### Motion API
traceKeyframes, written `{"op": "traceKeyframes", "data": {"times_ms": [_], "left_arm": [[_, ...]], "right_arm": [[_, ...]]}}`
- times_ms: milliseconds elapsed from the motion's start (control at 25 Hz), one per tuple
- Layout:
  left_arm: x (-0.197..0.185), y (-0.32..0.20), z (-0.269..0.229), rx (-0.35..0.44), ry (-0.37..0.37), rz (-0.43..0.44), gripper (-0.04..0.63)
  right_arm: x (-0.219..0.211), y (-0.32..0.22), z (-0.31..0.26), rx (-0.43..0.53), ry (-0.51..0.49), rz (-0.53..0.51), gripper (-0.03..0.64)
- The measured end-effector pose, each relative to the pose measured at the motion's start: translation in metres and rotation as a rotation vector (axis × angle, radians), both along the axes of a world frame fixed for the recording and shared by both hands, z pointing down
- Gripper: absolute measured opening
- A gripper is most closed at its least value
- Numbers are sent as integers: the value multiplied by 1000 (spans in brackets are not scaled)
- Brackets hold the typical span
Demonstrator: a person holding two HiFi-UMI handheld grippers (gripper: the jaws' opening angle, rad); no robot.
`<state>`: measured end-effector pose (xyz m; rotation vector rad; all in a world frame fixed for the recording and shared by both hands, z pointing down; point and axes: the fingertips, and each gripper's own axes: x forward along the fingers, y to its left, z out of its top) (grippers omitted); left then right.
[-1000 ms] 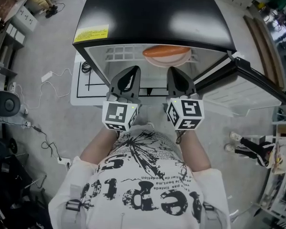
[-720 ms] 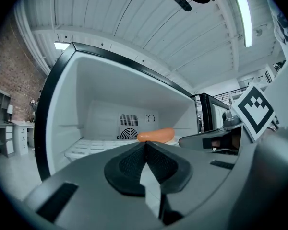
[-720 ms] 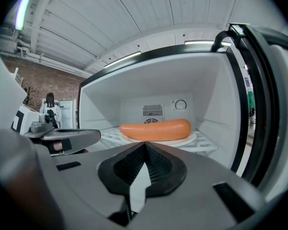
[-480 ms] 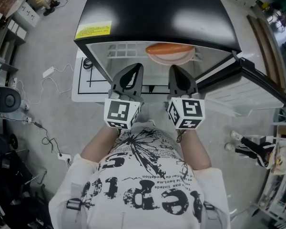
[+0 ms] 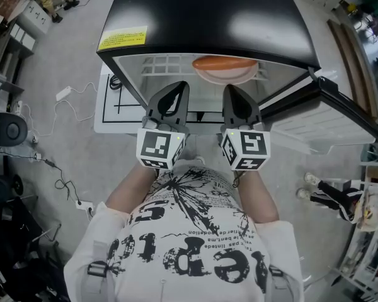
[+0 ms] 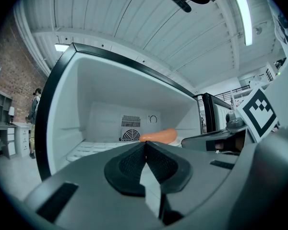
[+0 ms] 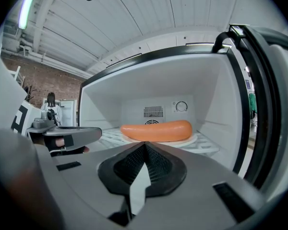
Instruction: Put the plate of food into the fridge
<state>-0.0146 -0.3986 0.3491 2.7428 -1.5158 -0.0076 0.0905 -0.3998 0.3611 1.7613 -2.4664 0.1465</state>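
Note:
An orange sausage (image 5: 225, 63) lies on a pale plate (image 5: 230, 76) on the white wire shelf inside the open black fridge (image 5: 201, 17). In the right gripper view the sausage (image 7: 156, 130) and plate (image 7: 188, 139) sit in front of the rear vent. In the left gripper view the sausage (image 6: 158, 136) shows just past the jaws. My left gripper (image 5: 177, 90) and right gripper (image 5: 232, 93) hover side by side before the opening, short of the plate. Both are shut with nothing between the pads, as each gripper's own view shows, left gripper (image 6: 145, 143) and right gripper (image 7: 145, 145).
The fridge door (image 5: 321, 109) stands swung open at the right. A white board with black lines (image 5: 113, 109) lies on the floor left of the fridge, with cables (image 5: 63, 99) beyond. A person (image 6: 34, 114) stands far left by a brick wall.

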Motion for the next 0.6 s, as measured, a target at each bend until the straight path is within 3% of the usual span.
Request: {"op": "traceKeyframes", "data": {"times_ms": [600], "left_arm": [[3,-6,-2,7,-1,-3,8]], "right_arm": [[-2,-5,0,0,-16,-21,2]]}}
